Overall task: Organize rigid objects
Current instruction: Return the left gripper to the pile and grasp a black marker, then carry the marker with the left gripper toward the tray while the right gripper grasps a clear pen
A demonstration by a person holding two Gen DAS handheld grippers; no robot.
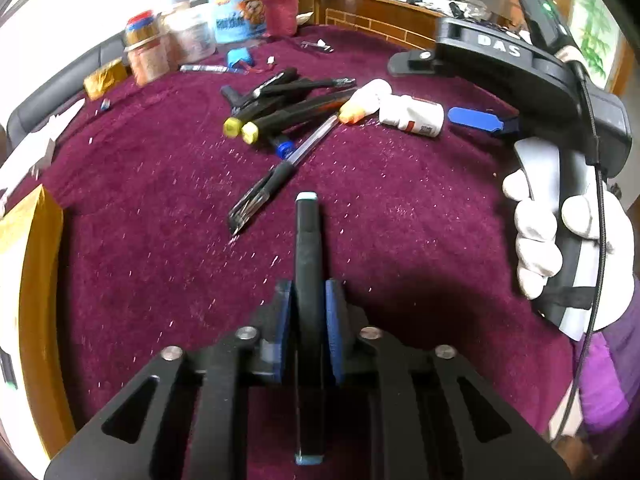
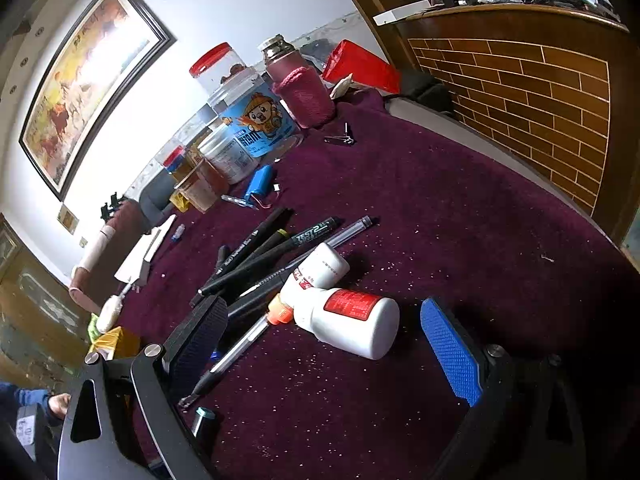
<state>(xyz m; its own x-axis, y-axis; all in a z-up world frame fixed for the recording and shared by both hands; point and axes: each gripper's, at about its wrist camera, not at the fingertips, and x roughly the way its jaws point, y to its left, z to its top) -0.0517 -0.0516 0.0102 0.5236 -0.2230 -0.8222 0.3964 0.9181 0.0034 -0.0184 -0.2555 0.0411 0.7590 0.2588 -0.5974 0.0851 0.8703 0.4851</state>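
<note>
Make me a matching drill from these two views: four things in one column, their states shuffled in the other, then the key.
1. left gripper
2. right gripper
3. white bottle
4. pink-sleeved flask

A. lying on its side
B. standing upright
C. shut on a black marker
D. open

Pairs: 1-C, 2-D, 3-A, 4-B
</note>
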